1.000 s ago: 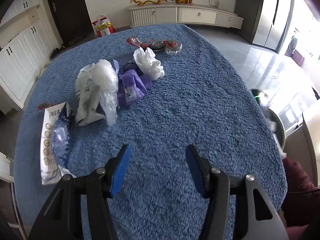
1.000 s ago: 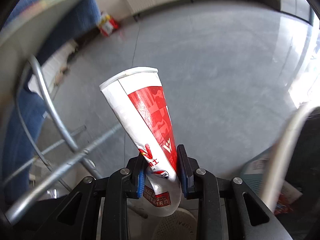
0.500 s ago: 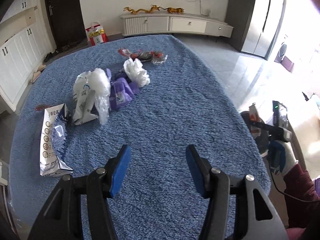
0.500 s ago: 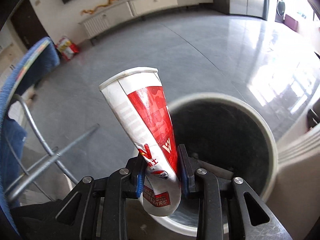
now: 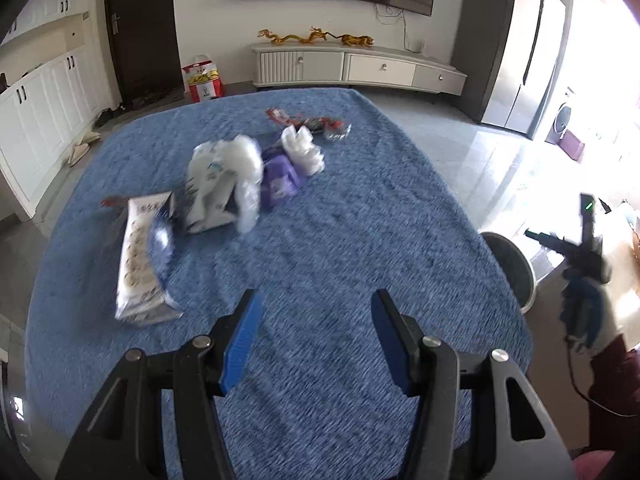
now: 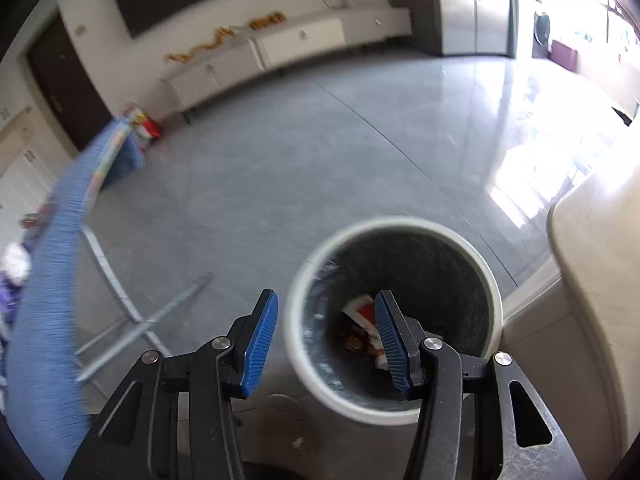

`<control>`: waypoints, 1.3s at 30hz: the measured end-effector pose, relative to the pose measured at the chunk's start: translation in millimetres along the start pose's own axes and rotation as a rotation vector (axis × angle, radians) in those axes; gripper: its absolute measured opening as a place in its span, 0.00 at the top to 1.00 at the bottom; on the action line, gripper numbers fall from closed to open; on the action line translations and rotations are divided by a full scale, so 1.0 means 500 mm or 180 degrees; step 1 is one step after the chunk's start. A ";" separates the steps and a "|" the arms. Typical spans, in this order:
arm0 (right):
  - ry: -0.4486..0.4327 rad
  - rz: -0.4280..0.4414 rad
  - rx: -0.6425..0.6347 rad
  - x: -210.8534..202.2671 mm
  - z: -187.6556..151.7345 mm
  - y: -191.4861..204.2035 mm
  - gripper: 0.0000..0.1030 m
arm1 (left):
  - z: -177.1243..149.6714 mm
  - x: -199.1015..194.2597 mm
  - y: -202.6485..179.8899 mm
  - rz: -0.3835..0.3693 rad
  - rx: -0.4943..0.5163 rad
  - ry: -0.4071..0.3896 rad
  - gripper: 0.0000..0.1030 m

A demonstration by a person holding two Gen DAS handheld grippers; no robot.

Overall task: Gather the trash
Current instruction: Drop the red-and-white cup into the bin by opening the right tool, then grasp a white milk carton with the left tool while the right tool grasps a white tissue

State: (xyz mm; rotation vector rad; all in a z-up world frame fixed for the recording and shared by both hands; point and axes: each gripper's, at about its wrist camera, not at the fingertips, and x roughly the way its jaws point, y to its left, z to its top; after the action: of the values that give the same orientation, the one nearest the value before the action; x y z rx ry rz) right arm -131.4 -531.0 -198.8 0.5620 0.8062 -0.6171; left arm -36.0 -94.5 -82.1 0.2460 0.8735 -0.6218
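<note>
The red-and-white wrapper point(image 6: 362, 312) is lying at the bottom of the bin point(image 6: 394, 224), partly hidden behind the right gripper's point(image 6: 326, 334) finger. That gripper is hanging over the bin's near rim with its blue pads spread wide and nothing between them. The bin, white-rimmed and dark inside, is standing on the grey floor point(image 6: 280, 168) just beside a pale counter edge point(image 6: 592, 264). To its left the table point(image 6: 44, 320) is showing edge-on under its blue cloth, with metal legs point(image 6: 120, 312) crossing beneath.

On the table more trash is waiting. A white-and-blue packet point(image 5: 140, 256) is lying nearest the left edge, with a small red scrap point(image 5: 110, 202) just behind it. Beside it a crumpled white bag point(image 5: 220, 184) is touching a purple pack point(image 5: 278, 182), and a bunch of white plastic point(image 5: 302, 150) is sitting against the purple one. Further back a red-and-dark wrapper point(image 5: 308, 122) is lying near the far side of the cloth point(image 5: 360, 220).

The left gripper point(image 5: 316, 340) is hovering above the near part of the table, its pads wide apart and gripping nothing. In its view the right gripper point(image 5: 572, 244) is showing off the table's right side, in a gloved hand point(image 5: 584, 304) above the bin point(image 5: 510, 264)

At the far wall a low white cabinet point(image 5: 360, 68) is carrying gold dragon figures point(image 5: 316, 36), and a red-and-white bag point(image 5: 202, 80) is standing on the floor by a dark door point(image 5: 140, 28)
</note>
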 end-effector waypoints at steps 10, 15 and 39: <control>-0.0287 0.0617 -0.0646 -0.131 0.015 0.220 0.51 | -0.046 -0.035 0.158 0.0231 -0.0510 -0.0073 0.46; -0.0222 0.0907 -0.0959 -0.138 0.005 0.321 0.51 | -0.040 -0.039 0.242 0.0378 -0.0775 -0.0055 0.46; 0.0348 0.1760 -0.1665 0.104 0.028 0.720 0.51 | 0.068 0.185 0.280 0.0459 -0.0516 0.0691 0.52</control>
State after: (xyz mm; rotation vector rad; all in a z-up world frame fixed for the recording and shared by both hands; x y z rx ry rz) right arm 151.9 -306.8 -152.2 0.3123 0.8283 0.1379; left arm 114.4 -35.5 -139.3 0.2302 1.0992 -0.3921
